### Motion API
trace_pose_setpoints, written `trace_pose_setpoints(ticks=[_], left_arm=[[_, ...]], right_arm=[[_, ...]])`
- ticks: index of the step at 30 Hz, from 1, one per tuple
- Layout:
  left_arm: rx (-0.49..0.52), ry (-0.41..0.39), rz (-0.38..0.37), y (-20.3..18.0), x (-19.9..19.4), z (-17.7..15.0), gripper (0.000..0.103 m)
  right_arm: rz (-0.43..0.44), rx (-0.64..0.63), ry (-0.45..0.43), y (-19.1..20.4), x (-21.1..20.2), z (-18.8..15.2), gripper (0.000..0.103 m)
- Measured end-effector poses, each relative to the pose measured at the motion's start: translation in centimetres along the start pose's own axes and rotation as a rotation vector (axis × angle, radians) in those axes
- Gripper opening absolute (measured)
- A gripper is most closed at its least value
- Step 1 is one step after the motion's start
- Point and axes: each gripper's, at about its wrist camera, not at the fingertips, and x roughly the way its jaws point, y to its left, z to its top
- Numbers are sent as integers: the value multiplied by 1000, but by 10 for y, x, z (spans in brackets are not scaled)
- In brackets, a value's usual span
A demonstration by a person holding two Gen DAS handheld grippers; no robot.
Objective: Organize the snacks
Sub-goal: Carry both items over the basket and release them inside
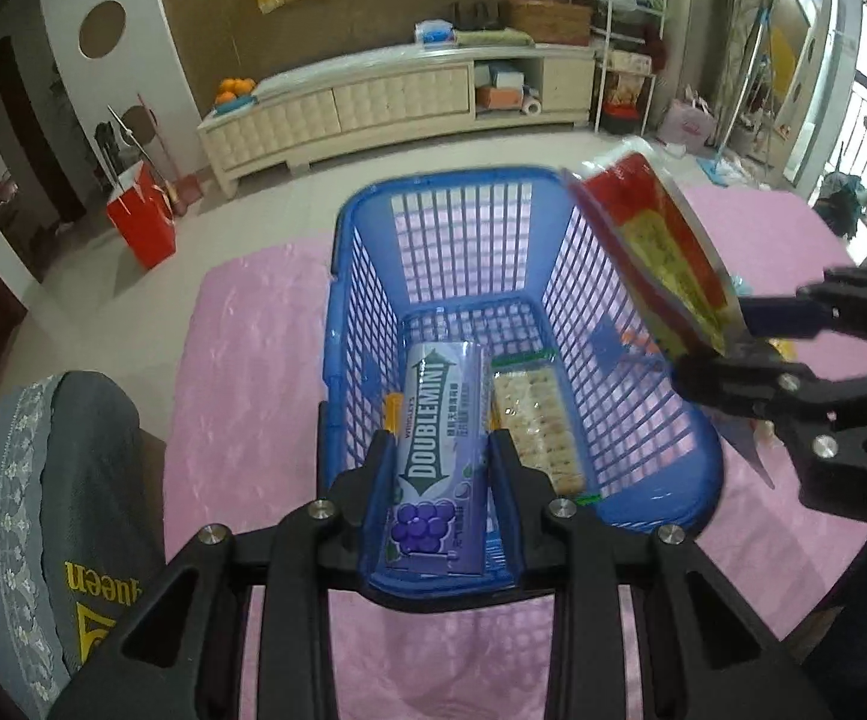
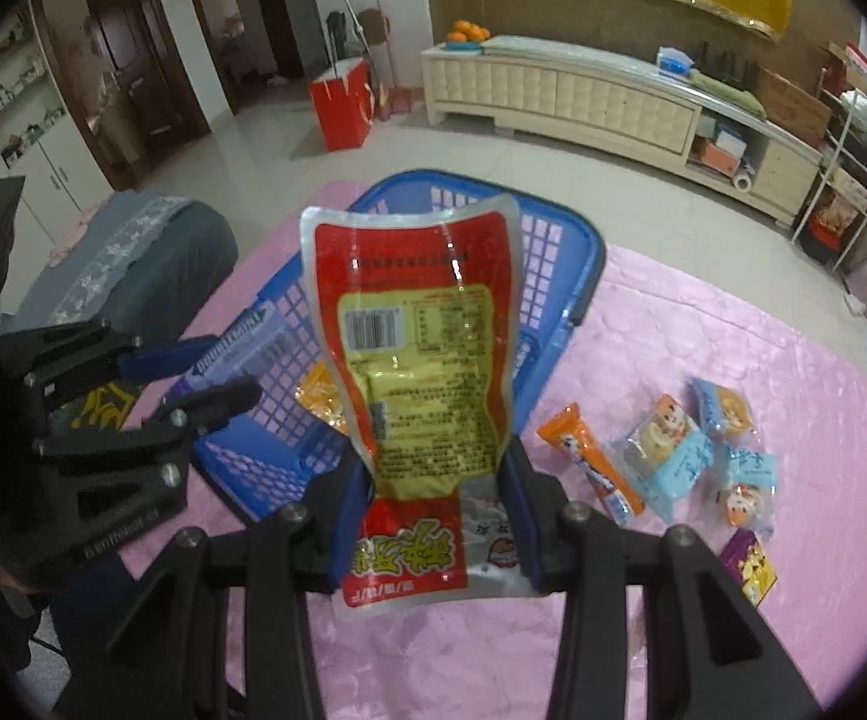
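Observation:
A blue plastic basket (image 1: pixel 367 276) stands on the pink table cover; it also shows in the right wrist view (image 2: pixel 583 258). My left gripper (image 1: pixel 440 468) is shut on a purple Doublemint gum pack (image 1: pixel 436 456) and holds it over the basket's near end. A cracker pack (image 1: pixel 538 420) lies on the basket floor. My right gripper (image 2: pixel 440 474) is shut on a red and yellow snack pouch (image 2: pixel 421 324), held upright by the basket's right side; the pouch also shows in the left wrist view (image 1: pixel 661 252).
Several loose snacks lie on the pink cover right of the basket: an orange stick pack (image 2: pixel 589 456), light blue cake packs (image 2: pixel 673 450) and a purple pack (image 2: pixel 751 564). A grey cushioned chair (image 1: pixel 61 510) stands at the table's left.

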Motion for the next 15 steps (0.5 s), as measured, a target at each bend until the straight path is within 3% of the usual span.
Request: trace_pose_setpoints(ticks=[9, 12, 15], left_arm=[[-50, 90, -43, 12, 30, -14, 29], [-14, 112, -31, 3, 29, -18, 29], [-43, 123, -54, -1, 27, -21, 29]], right_arm=[[53, 65, 77, 8, 32, 14, 47], [46, 44, 72, 12, 31, 14, 47], [43, 19, 73, 16, 29, 9, 47]])
